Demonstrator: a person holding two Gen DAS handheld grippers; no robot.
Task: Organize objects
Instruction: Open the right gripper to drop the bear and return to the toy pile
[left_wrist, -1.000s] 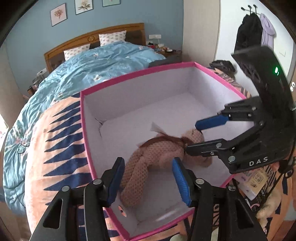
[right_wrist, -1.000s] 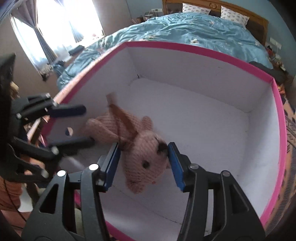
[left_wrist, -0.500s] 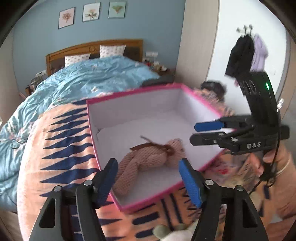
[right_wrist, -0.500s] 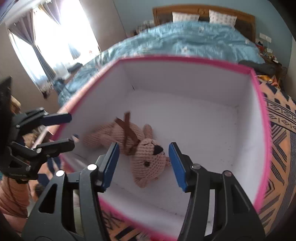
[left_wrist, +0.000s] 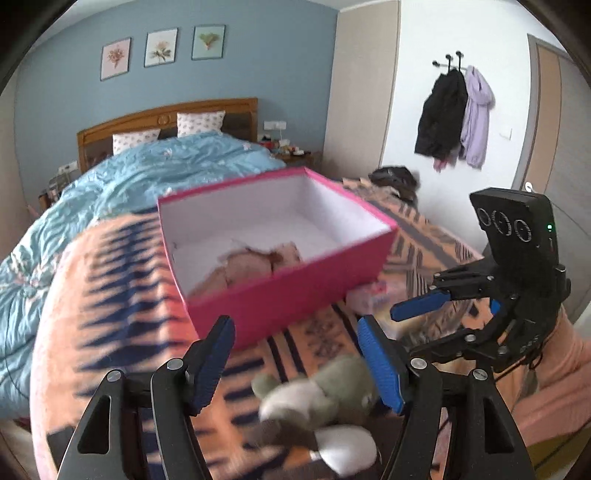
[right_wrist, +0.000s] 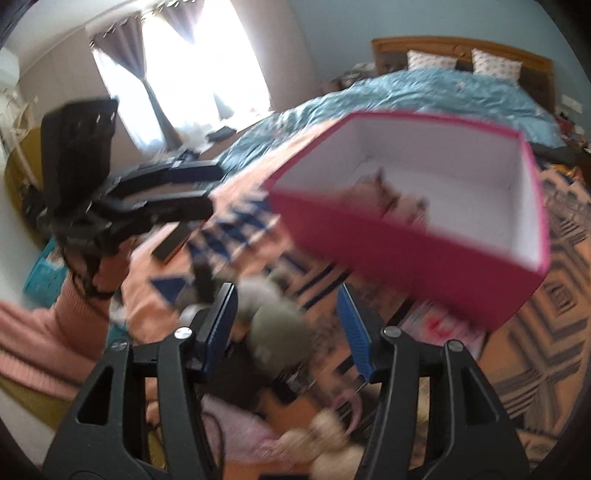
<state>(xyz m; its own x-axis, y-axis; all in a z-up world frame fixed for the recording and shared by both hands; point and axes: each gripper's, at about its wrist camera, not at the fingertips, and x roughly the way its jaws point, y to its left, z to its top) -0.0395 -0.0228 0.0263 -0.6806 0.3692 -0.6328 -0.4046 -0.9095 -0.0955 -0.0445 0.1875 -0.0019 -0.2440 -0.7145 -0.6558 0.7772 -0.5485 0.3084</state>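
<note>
Risk: both grippers are outside the pink box (left_wrist: 295, 295), and both views are motion-blurred, so positions below are approximate. The left gripper (left_wrist: 295, 363) has its jaws spread apart and grasps nothing; a grey-green plush toy (left_wrist: 321, 398) lies on the patterned orange blanket (left_wrist: 110, 295) just below and between its blue pads. The right gripper (right_wrist: 288, 325) is likewise spread and empty, and the same grey-green toy (right_wrist: 273, 325) sits between its pads in its own view. In my judgement the chief hazard is a clash: both grippers point at one toy, and closing together could strike pad on pad or pull the toy two ways. A second hazard is a shallow pinch on soft pile, which could slip on the lift. The box stands near the toy, so a low carry could catch its near wall and shove it across the soft bedding.

Containers: the pink box is open-topped, white inside, and rests on the blanket at the foot of the bed (left_wrist: 166, 166). It holds one tan plush bear (left_wrist: 251, 262), lying on the floor of the box toward the near left corner; most of the floor is bare. A cream plush (right_wrist: 332, 443) and a pale packet (right_wrist: 439, 325) lie outside it, near the right gripper.
</note>
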